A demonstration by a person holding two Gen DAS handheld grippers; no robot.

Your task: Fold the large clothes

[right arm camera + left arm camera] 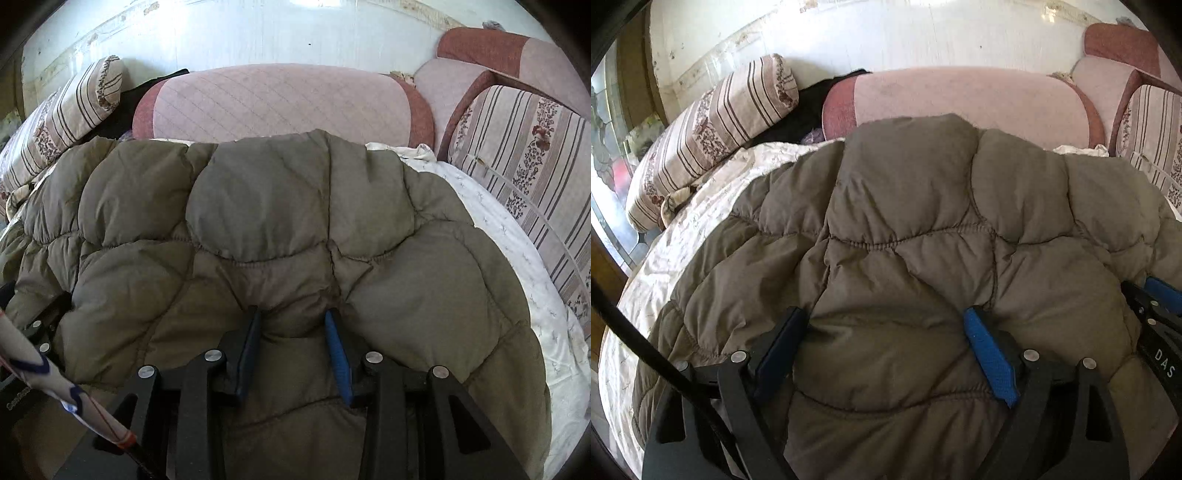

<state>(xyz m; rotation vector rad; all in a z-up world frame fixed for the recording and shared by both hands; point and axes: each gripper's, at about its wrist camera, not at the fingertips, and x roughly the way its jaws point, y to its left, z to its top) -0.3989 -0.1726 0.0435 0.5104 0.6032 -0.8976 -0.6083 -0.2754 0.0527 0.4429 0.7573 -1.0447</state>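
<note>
Pinching puffy quilted olive jacket (280, 229): right gripper (293, 317).

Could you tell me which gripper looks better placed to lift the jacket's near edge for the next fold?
Probably right: the right gripper already pinches a bunch of jacket; the left gripper stands wide open.
</note>
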